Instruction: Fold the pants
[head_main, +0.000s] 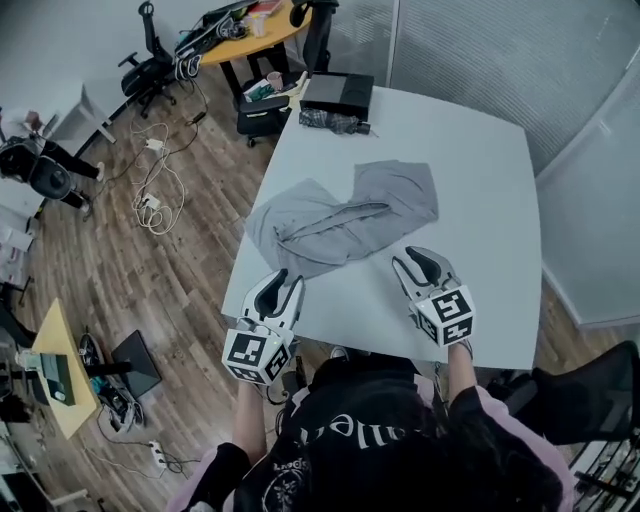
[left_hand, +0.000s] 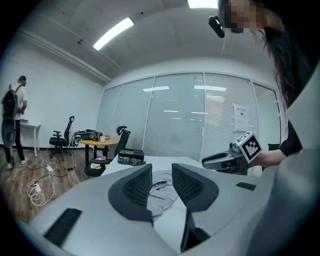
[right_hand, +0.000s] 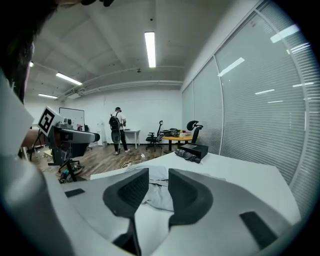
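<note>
The left gripper's jaws stand partly apart with a clear gap and nothing gripped; through the gap the grey pants show on the table beyond. The right gripper's jaws are likewise parted and empty, with the pants seen between and past them.

In the head view both grippers are held up over the near edge of the white table, tips pointing away from the person and slightly down. The left one sits over the near left corner, its tips just short of the nearest fold of the pants, and its marker cube hangs off the table's edge. The right one is over the near right part, well apart from the cloth, angled a little to the left, its marker cube toward the person. Bare forearms run back from each gripper to the person's dark top, the left forearm and the right forearm roughly parallel.

The pants lie crumpled and unfolded in the middle of the table, toward its left side, legs spreading far and right. At the far edge stand a black box and a dark bundle just beside it
</note>
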